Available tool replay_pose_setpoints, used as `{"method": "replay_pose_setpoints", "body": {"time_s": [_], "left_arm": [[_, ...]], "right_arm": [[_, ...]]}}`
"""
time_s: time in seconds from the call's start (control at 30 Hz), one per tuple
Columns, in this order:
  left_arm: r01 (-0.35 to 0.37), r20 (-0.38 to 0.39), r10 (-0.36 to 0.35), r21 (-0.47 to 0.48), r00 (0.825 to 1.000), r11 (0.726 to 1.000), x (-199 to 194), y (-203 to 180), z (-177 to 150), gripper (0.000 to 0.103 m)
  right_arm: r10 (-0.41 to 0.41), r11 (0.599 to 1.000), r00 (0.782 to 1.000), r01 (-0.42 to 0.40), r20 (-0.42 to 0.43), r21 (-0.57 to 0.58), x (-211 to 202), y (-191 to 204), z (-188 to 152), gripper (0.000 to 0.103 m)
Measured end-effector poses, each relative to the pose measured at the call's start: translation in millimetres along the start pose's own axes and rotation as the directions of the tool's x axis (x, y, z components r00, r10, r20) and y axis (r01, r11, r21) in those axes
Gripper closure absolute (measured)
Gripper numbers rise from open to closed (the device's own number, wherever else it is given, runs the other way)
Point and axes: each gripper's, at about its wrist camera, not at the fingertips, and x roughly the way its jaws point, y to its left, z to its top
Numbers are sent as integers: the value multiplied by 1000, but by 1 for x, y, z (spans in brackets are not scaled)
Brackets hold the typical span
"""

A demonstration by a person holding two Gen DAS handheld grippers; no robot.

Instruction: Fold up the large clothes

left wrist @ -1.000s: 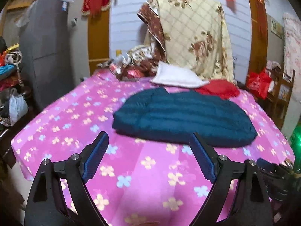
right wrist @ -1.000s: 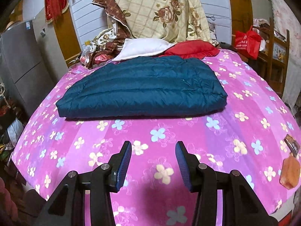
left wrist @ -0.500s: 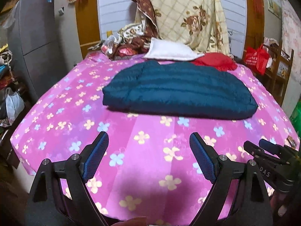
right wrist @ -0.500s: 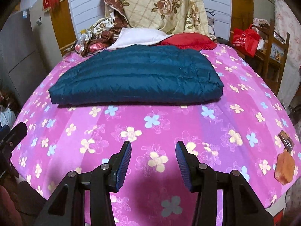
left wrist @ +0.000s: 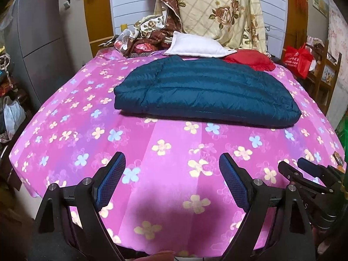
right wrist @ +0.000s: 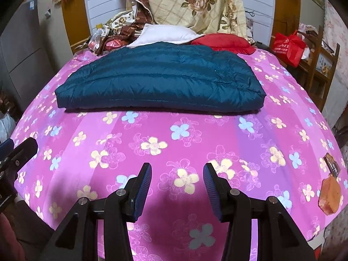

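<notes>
A dark teal quilted down jacket point(left wrist: 206, 91) lies folded flat on the pink flowered bed sheet point(left wrist: 169, 174), across the middle of the bed; it also shows in the right wrist view point(right wrist: 161, 82). My left gripper point(left wrist: 171, 165) is open and empty, above the sheet near the bed's front edge, well short of the jacket. My right gripper point(right wrist: 177, 171) is open and empty, also over the front of the sheet point(right wrist: 217, 141). The right gripper shows in the left wrist view point(left wrist: 304, 174) at lower right, and the left gripper shows at the left edge of the right wrist view point(right wrist: 15, 154).
A white pillow point(left wrist: 195, 46), a red garment point(left wrist: 250, 59) and a pile of patterned bedding point(left wrist: 217, 10) sit at the bed's far end. A grey fridge point(left wrist: 37, 43) stands left. A wooden chair with a red bag point(left wrist: 298, 61) stands right. An orange-brown object point(right wrist: 329, 189) lies at the bed's right front corner.
Both grippers have pulled back toward the front edge of the bed, so more sheet shows before the jacket. The jacket has not moved. Both grippers stay open.
</notes>
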Motion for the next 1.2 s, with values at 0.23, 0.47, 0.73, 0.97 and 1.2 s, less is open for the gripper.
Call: {"method": "replay_pose_setpoints", "body": {"time_s": [0.23,0.47,0.73,0.97,1.2], "left_arm": [[-5,-28,5,0,1000,1000,5,0,-2,15],[4,-46,-4,2,999,1000,8,-1,-4,15],[12,-62,-11,8,998,1000,12,-3,-6,15],[18,-73,-17,8,997,1000,15,-4,-6,15],[44,-100,-43,8,994,999,20,-6,-10,15]], "right_arm": [[-3,1000,1000,3,-9,4,3,-1,-1,56],[-9,1000,1000,9,-23,3,7,0,-4,55],[-12,1000,1000,12,-25,-5,8,3,-5,55],[-13,1000,999,13,-34,-9,12,3,-5,55],[-22,1000,999,21,-39,-16,16,4,-7,55]]}}
